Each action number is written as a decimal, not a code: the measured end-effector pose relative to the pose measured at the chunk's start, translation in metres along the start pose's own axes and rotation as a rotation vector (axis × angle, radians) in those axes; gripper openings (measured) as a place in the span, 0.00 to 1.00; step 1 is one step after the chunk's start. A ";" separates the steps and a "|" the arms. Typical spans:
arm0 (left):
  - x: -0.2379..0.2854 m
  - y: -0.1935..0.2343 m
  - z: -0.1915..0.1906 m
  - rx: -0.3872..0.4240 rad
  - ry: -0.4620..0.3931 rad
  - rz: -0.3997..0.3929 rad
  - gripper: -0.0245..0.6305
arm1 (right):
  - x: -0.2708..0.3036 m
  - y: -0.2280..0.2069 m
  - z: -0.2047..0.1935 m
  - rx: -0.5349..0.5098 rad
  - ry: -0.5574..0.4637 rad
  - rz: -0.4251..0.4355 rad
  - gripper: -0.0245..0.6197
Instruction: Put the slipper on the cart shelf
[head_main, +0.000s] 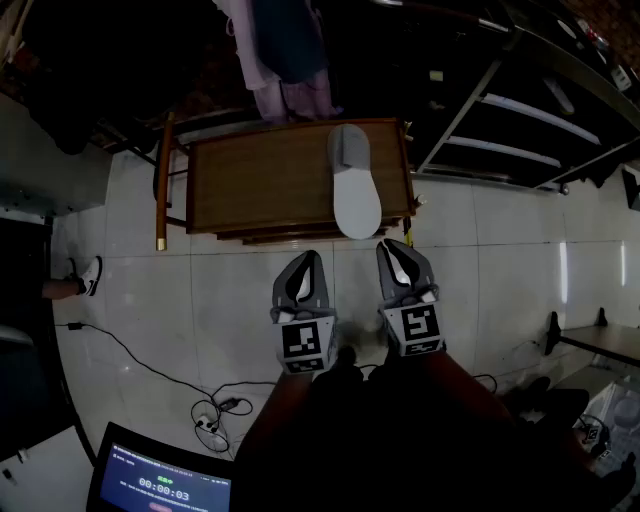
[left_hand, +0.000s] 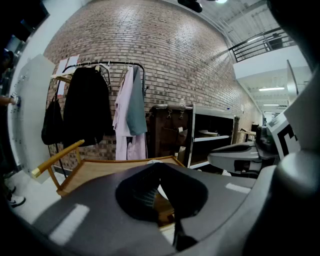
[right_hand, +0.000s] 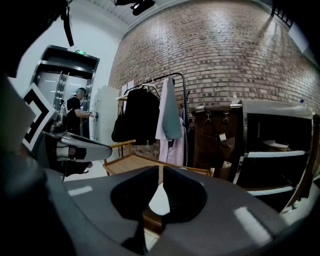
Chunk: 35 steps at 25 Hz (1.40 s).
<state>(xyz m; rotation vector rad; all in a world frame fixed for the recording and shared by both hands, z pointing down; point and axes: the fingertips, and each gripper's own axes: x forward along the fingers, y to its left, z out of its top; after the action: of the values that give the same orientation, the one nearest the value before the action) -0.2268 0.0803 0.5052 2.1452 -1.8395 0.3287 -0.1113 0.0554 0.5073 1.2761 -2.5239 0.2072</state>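
A grey slipper (head_main: 355, 183) with a white sole lies along the right side of the wooden cart's top shelf (head_main: 260, 180), and one end sticks out over the near edge. Both grippers hover side by side over the tiled floor just short of the cart. My left gripper (head_main: 305, 260) is shut and empty, left of the slipper's near end. Just below that end is my right gripper (head_main: 392, 248), also shut and holding nothing. In the right gripper view the white slipper (right_hand: 159, 200) shows just past the closed jaw tips (right_hand: 161, 170), with the cart (right_hand: 131, 162) behind.
A clothes rack (left_hand: 107, 107) with hanging garments stands behind the cart. A black shelving unit (head_main: 520, 110) is at the right. Cables and a power strip (head_main: 210, 425) lie on the floor near a screen (head_main: 165, 485). A person (right_hand: 75, 107) stands by the lift doors.
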 end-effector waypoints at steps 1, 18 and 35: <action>0.001 0.003 0.001 -0.001 -0.002 0.005 0.06 | 0.002 0.001 -0.001 0.004 0.003 0.003 0.06; 0.033 0.001 -0.043 -0.035 0.056 0.027 0.06 | 0.052 -0.018 -0.074 0.275 0.123 0.064 0.34; 0.030 -0.004 -0.045 -0.044 0.044 0.037 0.06 | 0.111 -0.037 -0.147 1.358 0.213 0.133 0.59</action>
<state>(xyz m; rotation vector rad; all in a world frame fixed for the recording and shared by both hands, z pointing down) -0.2174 0.0700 0.5577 2.0607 -1.8469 0.3371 -0.1139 -0.0122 0.6830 1.2484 -2.1357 2.1835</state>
